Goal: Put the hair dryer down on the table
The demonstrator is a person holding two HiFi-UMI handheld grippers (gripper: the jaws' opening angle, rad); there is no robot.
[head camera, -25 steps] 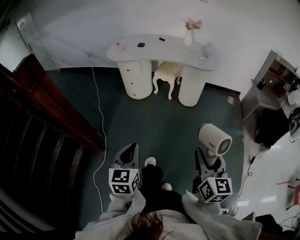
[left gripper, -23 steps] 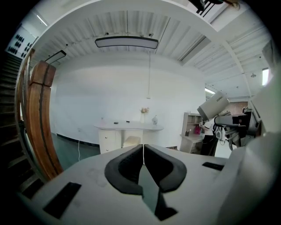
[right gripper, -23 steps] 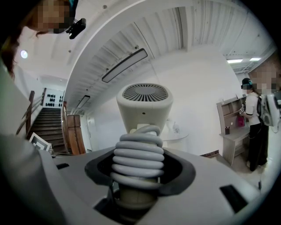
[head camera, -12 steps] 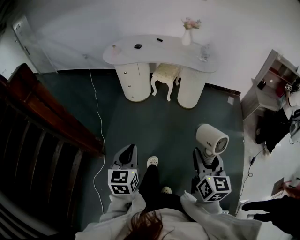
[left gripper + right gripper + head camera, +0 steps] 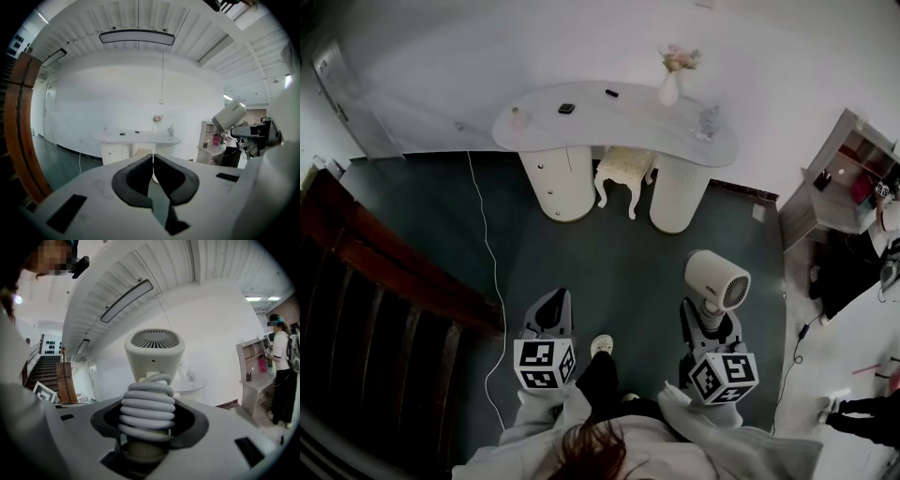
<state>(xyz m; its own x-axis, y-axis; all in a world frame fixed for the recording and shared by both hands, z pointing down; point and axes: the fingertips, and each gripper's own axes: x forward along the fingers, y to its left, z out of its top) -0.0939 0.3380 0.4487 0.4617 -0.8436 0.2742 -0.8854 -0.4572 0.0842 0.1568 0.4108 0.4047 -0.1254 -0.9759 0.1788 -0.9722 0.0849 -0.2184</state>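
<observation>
Clamping the hair dryer [image 5: 717, 281] by its cord-wrapped handle [image 5: 149, 413] in the right gripper [image 5: 709, 323], upright in the air, well apart from the table [image 5: 581, 117]; with the left gripper [image 5: 548, 314] closed on nothing; not yet set down.

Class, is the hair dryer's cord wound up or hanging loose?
Wound up: the pale grey cord lies in tight coils round the handle of the cream hair dryer, inside the right hand-held gripper.
</observation>
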